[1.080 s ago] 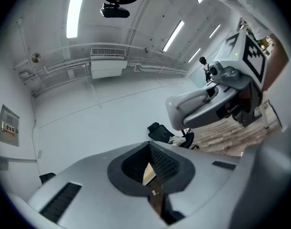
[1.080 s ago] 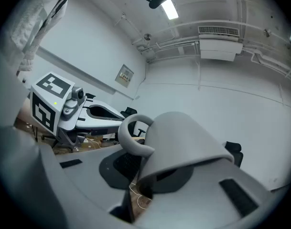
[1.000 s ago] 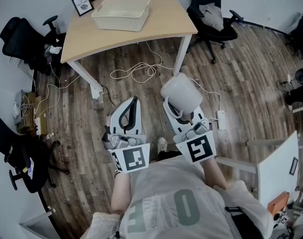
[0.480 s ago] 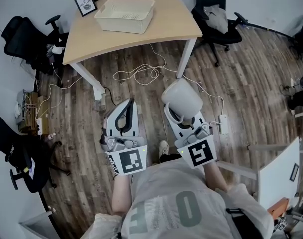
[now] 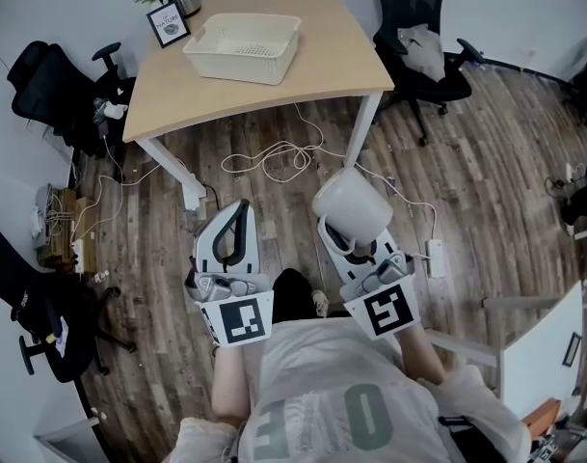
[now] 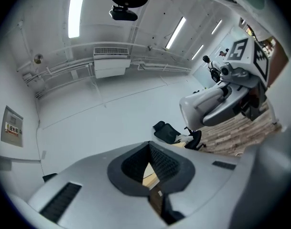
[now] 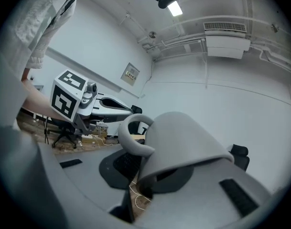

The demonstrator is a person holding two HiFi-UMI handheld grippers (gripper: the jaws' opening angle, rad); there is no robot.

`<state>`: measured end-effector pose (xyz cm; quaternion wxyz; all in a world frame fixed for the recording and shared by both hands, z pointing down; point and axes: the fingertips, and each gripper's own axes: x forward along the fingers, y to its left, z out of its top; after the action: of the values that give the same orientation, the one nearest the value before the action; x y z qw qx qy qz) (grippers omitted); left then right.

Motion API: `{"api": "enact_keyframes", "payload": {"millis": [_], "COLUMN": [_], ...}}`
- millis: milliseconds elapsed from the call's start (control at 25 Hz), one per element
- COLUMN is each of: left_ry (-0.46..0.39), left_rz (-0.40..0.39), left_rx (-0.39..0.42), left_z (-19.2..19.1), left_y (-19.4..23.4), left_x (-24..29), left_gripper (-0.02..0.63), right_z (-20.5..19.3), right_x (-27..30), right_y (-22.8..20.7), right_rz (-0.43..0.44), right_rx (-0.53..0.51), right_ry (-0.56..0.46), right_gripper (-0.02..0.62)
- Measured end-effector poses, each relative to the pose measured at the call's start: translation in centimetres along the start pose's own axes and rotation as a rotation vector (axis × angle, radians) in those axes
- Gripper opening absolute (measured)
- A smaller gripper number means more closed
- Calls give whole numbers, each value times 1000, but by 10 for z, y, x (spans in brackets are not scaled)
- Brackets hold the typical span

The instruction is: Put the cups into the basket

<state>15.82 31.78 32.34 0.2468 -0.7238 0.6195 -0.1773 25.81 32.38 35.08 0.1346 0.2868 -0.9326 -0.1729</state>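
**Right gripper** (image 5: 357,247), lower centre of the head view: jaws narrow, clamped on a grey cup (image 5: 352,204). In the right gripper view the cup (image 7: 183,142) fills the centre, with its handle toward frame left.

**Left gripper** (image 5: 237,210), just left of it: jaw tips together, nothing between them.

Both hang over the wood floor (image 5: 486,162). Cables (image 5: 269,154) lie beyond them.

**Basket** (image 5: 243,46), upper centre: it sits on the table (image 5: 341,56), well apart from the cup.
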Motion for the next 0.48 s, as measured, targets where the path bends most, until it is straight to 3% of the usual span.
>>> {"api": "enact_keyframes", "payload": {"millis": [200,480], "left_ry": [-55,-53], "left_rz": [-13,-26], "left_rx": [-43,-82], "left_z": [-9,-40], "left_y": [-4,16], "left_x": [23,71], "left_gripper": [6,6], "right_z": [-2,-14], "right_x": [18,73], "right_y": [-10,-36], "right_rz": [2,3], "right_rx": [-25,-26], "right_ry": [11,39], "right_gripper": [38,38]}}
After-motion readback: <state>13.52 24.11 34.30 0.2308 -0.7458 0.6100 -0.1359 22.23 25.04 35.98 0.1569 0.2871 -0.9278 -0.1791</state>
